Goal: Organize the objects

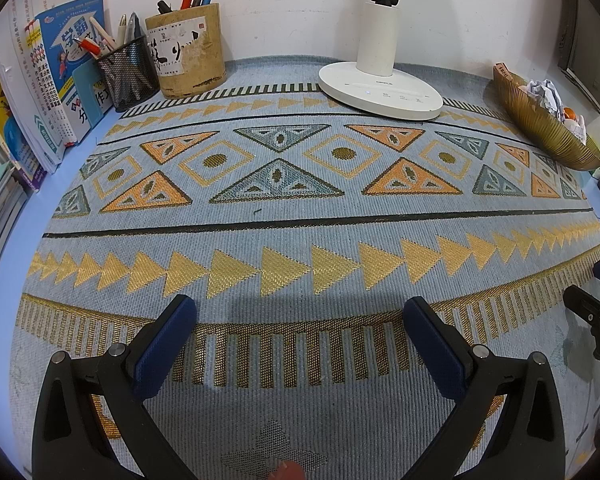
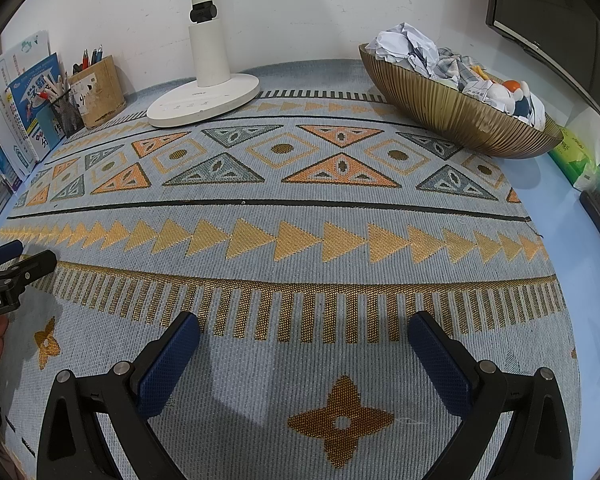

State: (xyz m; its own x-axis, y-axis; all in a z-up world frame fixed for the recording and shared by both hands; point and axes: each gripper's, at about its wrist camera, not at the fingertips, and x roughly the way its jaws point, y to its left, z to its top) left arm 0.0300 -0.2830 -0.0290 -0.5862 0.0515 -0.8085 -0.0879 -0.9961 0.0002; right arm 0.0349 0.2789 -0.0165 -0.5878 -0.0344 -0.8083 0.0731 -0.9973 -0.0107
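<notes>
Patterned woven mat (image 1: 300,216) is covering the blue desk against a white wall, and its middle is lying bare. Left wrist view: left gripper (image 1: 300,320) is hovering low over the mat's near edge, jaws spread wide, holding nothing; mesh pen cup (image 1: 129,74) and cylindrical pen holder (image 1: 190,52) are sitting at the far left beside upright books (image 1: 56,80), lamp base (image 1: 380,88) is standing at back centre, gold bowl (image 1: 540,124) at far right with crumpled paper (image 1: 546,92) in it. Right wrist view: right gripper (image 2: 304,336) is likewise hanging over the near mat, jaws wide apart, empty; the bowl (image 2: 460,116) is showing full of crumpled paper (image 2: 408,46) and small toys (image 2: 512,94), a green tissue pack (image 2: 576,156) just beside it. Judgement: nothing loose is showing on the mat, so either the sorting is finishing or a pick is pending; next move is needing a target, likely from the bowl, nearer the right gripper.
</notes>
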